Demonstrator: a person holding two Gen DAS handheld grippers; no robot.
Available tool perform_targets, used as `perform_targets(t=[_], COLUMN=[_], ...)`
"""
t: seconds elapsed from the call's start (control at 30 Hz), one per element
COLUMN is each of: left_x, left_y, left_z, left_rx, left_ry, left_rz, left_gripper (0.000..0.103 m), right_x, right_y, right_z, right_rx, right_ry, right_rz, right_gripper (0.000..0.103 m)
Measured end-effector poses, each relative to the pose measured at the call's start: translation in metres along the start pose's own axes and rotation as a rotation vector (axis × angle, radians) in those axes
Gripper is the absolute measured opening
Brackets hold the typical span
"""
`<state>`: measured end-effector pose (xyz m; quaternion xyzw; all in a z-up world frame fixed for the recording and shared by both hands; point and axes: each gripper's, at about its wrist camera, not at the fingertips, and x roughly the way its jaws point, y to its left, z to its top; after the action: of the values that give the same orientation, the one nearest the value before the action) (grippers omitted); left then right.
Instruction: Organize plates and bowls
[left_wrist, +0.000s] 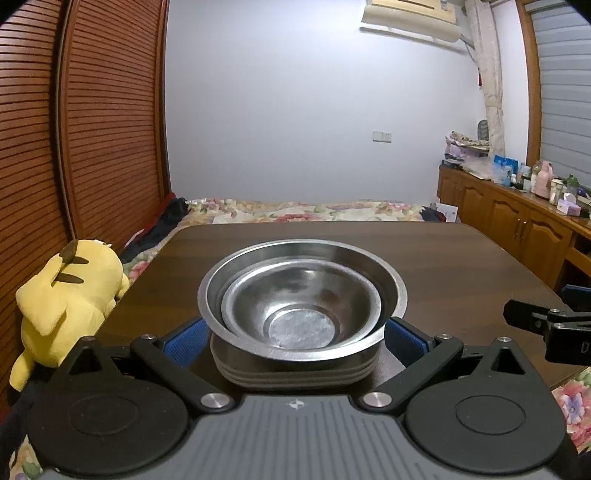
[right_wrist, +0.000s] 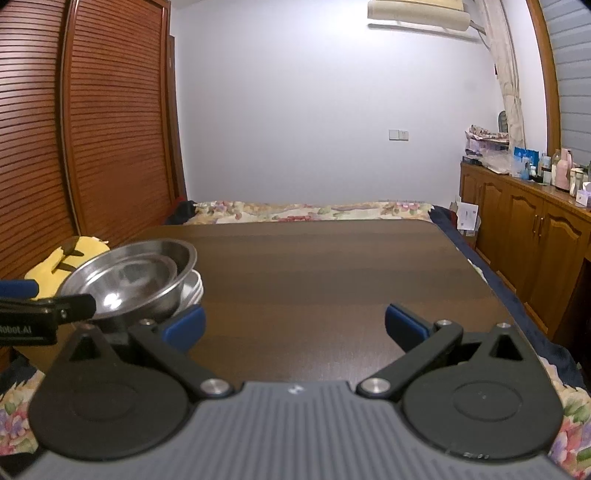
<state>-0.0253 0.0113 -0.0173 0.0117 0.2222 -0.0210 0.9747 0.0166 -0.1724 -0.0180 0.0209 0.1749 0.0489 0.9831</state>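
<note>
Currently stacked near the left front of the wooden table (right_wrist: 332, 266): small steel bowl (left_wrist: 295, 306) nested inside large steel bowl (left_wrist: 388, 284), both seated on a pile of plates (left_wrist: 295, 373). Stack complete as far as visible; no other dishes in either view.

Left gripper (left_wrist: 295, 339): jaws spread wide, blue fingers (left_wrist: 184, 341) flanking the stack at plate and bowl-base level, one on each side. Contact with the stack not discernible; nothing gripped as far as can be judged. Pads near or just beside the plate edges.

Right gripper (right_wrist: 295, 325): jaws fully spread over bare tabletop, holding nothing, just beside the stack on its right.

In the right wrist view, large bowl visibly tilted on the plates, rim higher on the far right side. Not seated level.

Hazards, as judged from this state:
- Sliding of the tilted bowls off the plates if the stack is bumped or pushed sideways. Cause: smooth steel on smooth plate, uneven seating.
- Shearing of the plate pile if squeezed at one layer only. Cause: narrow pads bearing on a single plate edge.
- Catching of a blue pad under the bowl rim on withdrawal, lifting or tipping the bowls. Cause: rim overhanging the fingers.
- Collision between the two grippers. Cause: close spacing beside the stack.

Also present: yellow plush toy (left_wrist: 66, 295) off the table's left edge, on the floral bedding (left_wrist: 295, 208); no obstruction to the stack.
</note>
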Motion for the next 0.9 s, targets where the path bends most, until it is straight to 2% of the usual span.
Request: perform_targets(t=[0.9], left_x=[-0.0004], left_y=[0.0003], left_z=[0.0002], left_rx=[-0.003], left_ry=[0.0], left_rz=[0.001], left_gripper=[0.103], right_x=[-0.0002], right_y=[-0.0073], right_z=[0.0002], right_rx=[0.011], right_ry=[-0.004], right_rz=[-0.002], right_gripper=[0.103])
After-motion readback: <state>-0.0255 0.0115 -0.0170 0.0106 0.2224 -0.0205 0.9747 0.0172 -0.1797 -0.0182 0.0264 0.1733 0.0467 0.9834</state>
